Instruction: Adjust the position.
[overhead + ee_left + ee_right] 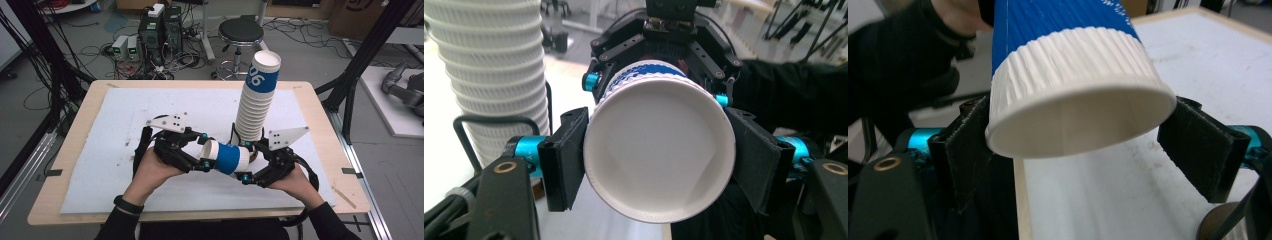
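Note:
A blue-and-white ribbed paper cup (pixel 227 157) lies level in the air between my two grippers, above the front of the white sheet (pixel 125 115). My left gripper (pixel 204 151) is shut on its mouth end; in the left gripper view both pads (pixel 566 155) press the rim of the cup (pixel 659 155). My right gripper (pixel 246 161) stands open around the base end. In the right gripper view one pad (pixel 965 150) touches the cup (pixel 1073 100), while the other pad (pixel 1198 150) stands clear of it. A tall stack of matching cups (pixel 257 100) rises just behind.
The white sheet covers a wooden table (pixel 80 150). The stack leans slightly right, close behind the right gripper. Beyond the far edge are a black stool (pixel 241 32), computer boxes (pixel 160 30) and floor cables. Black frame posts (pixel 360 65) flank the table.

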A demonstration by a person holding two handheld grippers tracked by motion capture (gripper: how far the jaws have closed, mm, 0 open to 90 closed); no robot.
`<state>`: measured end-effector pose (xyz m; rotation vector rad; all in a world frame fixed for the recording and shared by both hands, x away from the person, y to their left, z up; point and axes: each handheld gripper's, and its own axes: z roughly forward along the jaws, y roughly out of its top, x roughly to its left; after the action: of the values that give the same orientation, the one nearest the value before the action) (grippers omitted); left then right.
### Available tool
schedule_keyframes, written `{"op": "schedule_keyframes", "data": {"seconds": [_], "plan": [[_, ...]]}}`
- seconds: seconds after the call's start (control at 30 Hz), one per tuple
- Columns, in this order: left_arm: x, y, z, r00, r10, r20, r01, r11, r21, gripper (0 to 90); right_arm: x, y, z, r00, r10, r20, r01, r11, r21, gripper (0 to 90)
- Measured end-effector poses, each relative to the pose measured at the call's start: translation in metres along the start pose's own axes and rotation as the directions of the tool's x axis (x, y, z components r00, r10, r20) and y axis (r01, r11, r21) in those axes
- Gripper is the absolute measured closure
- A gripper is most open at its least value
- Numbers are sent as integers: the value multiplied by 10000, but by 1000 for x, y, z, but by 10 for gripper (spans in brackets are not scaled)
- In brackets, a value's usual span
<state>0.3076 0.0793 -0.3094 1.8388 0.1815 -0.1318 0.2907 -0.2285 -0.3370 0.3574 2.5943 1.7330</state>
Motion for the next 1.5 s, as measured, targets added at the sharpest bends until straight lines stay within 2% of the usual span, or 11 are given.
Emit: {"op": "schedule_keyframes", "data": {"seconds": [0.17,0.27,0.33,0.4,0.57,0.77,0.93,1.0,1.3,1.43,1.5], "plan": [[3,-3,-6,10000,21,73,-15,9970,-774,299,-1,-1,-7,9995,322,-46,-325,9977,-599,163],[6,-6,-10,9998,-92,185,119,9888,-1486,299,-2,-1,-10,9988,483,-107,-491,9939,-985,162],[8,-8,-13,9995,-152,271,201,9816,-1898,299,-2,-1,-11,9983,568,-136,-579,9930,-1028,162],[9,-9,-15,9994,-212,291,271,9752,-2198,300,-1,0,-11,9988,482,-56,-485,9920,-1162,162],[10,-12,-16,9992,-246,328,327,9606,-2761,300,0,0,-11,9978,665,-65,-667,9865,-1493,162],[10,-15,-10,9975,-333,618,511,9484,-3130,300,0,1,-9,9923,1198,-317,-1237,9714,-2025,133],[11,-18,-7,9969,-316,715,524,9485,-3123,300,0,1,-9,9926,1183,-281,-1215,9703,-2090,133],[12,-19,-6,9957,-369,848,622,9457,-3190,300,0,1,-9,9919,1179,-474,-1252,9704,-2066,133],[14,-23,1,9921,-484,1157,842,9408,-3283,300,2,2,-7,9928,1149,-337,-1194,9715,-2048,132],[13,-24,6,9921,-441,1178,779,9509,-2996,300,3,3,-5,9945,977,-371,-1031,9757,-1932,135],[13,-24,7,9925,-431,1145,752,9531,-2933,300,3,4,-5,9951,946,-293,-985,9770,-1893,157]]}}
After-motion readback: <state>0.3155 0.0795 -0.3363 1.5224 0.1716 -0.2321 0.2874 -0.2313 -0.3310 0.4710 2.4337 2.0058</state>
